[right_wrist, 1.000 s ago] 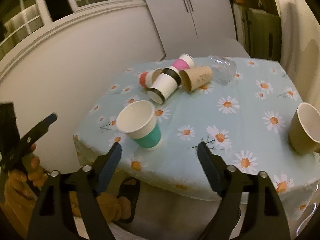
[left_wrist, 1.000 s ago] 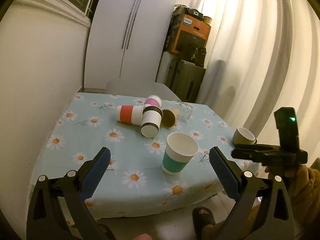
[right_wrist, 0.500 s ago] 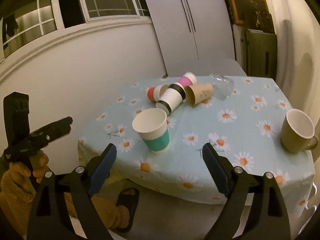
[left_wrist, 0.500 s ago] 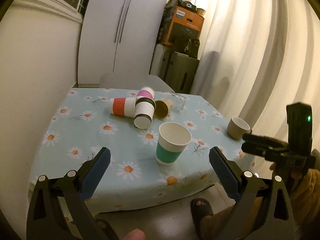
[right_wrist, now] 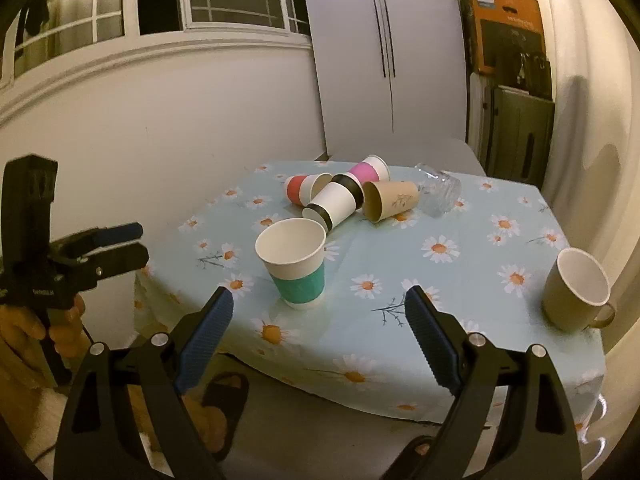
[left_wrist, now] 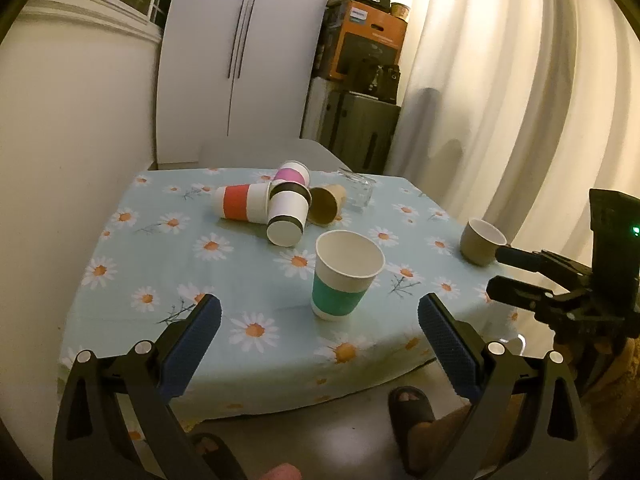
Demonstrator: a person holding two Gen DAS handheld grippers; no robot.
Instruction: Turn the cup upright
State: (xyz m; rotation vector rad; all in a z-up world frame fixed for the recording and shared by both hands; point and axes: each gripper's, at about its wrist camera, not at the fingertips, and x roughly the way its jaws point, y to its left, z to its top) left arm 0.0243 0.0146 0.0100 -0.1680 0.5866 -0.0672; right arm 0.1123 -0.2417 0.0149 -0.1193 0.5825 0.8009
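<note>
Both grippers were hanging back off the near edge of the table (left_wrist: 120,280), nothing in either one. The left gripper (left_wrist: 319,336) had its blue-padded fingers spread wide, and the right gripper (right_wrist: 319,322) was just as wide open and empty too.

Using the teal-banded paper cup (left_wrist: 345,276) as the landmark: it stood upright on the daisy tablecloth (right_wrist: 400,264), mouth up, closest to the near edge and well clear of both tools. Off to its right, near the table's right edge, sat a tan mug (right_wrist: 576,290), also upright.

Behind the teal cup was the pile of cups lying on their sides, all bunched and touching. The black-banded white cup (left_wrist: 287,216) was nearest to it, base pointing roughly toward the left camera. Left of that lay the red-banded cup (left_wrist: 242,208), and just right of it the plain brown paper cup (right_wrist: 390,201) with its mouth facing the teal cup's side. The pink-banded cup (right_wrist: 368,170) was tucked at the back of the pile. Furthest right of the bunch lay a clear glass (right_wrist: 440,192), tipped over as well.
</note>
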